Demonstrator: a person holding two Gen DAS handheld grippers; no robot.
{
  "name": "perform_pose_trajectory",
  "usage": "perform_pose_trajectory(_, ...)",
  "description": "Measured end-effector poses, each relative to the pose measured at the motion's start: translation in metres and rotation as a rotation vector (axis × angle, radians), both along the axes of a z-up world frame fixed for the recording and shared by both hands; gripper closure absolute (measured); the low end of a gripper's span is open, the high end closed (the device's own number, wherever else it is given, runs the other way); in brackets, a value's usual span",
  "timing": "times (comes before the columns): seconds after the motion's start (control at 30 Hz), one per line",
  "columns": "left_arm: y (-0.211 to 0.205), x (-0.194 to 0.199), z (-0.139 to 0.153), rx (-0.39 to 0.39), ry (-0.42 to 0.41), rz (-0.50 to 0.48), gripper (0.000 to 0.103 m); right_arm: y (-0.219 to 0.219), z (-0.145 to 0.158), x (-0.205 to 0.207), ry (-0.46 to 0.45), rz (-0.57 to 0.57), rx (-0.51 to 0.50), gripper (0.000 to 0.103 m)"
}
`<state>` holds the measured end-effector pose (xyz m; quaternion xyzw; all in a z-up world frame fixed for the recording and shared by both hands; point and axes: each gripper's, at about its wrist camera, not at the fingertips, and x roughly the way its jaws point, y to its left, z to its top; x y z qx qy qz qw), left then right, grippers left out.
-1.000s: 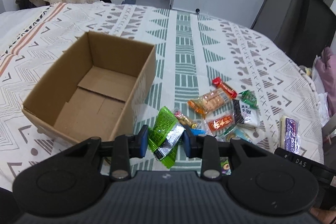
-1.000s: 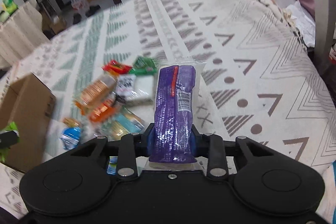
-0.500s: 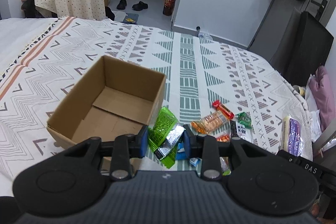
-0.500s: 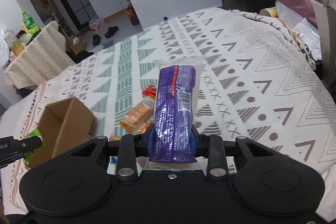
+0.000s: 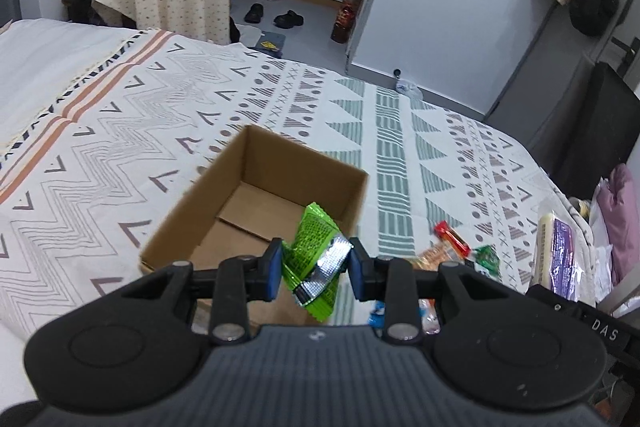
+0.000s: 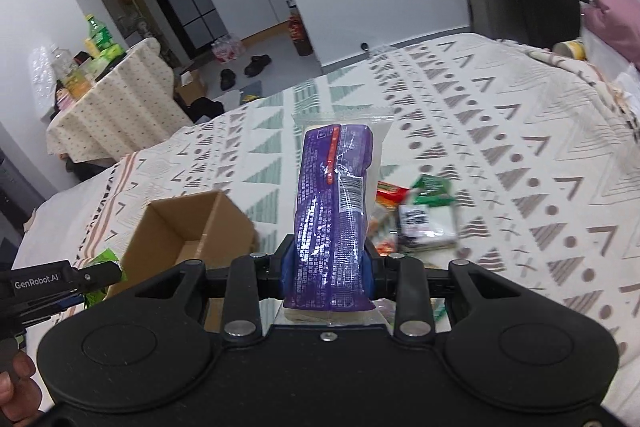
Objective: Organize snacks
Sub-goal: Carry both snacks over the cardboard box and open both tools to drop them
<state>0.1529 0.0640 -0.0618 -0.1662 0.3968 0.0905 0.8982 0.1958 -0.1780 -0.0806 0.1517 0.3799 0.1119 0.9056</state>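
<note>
Left claw (image 5: 316, 269) pinches a green packet (image 5: 314, 263) above the box (image 5: 256, 211); right claw (image 6: 328, 267) pinches an upright purple packet (image 6: 334, 211)

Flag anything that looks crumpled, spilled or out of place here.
The green packet in the left gripper is crumpled and folded over, silver lining showing. Loose snacks lie scattered on the bedspread beside the empty cardboard box. Nothing looks spilled.
</note>
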Motion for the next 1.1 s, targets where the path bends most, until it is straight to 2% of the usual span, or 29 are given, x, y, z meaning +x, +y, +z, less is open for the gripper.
perform_pose_trajectory(0.3, 0.051, 0.002, -0.004, -0.025, 0.009, 0.060, 0.071, 0.054, 0.001, 0.011, 0.003, 0.062, 0.007, 0.072)
perform_pose_trajectory(0.63, 0.085, 0.017, -0.032, -0.097, 0.045, 0.073, 0.068, 0.102, 0.003, 0.019, 0.020, 0.115, 0.020, 0.072)
perform_pose_trajectory(0.77, 0.092, 0.018, -0.039, -0.105, 0.080, 0.083, 0.058, 0.121, 0.001, 0.024, 0.031, 0.141, 0.027, 0.072)
perform_pose_trajectory(0.9, 0.105, 0.014, -0.039, -0.112, 0.087, 0.102, 0.044, 0.139, -0.003, 0.029, 0.058, 0.155, 0.055, 0.072)
perform_pose_trajectory(1.03, 0.116, 0.009, -0.037, -0.101, 0.092, 0.130, 0.038, 0.152, -0.006, 0.031, 0.070, 0.165, 0.091, 0.071)
perform_pose_trajectory(1.1, 0.121, 0.007, -0.037, -0.097, 0.099, 0.142, 0.034, 0.156, -0.005, 0.030, 0.066, 0.194, 0.137, 0.067)
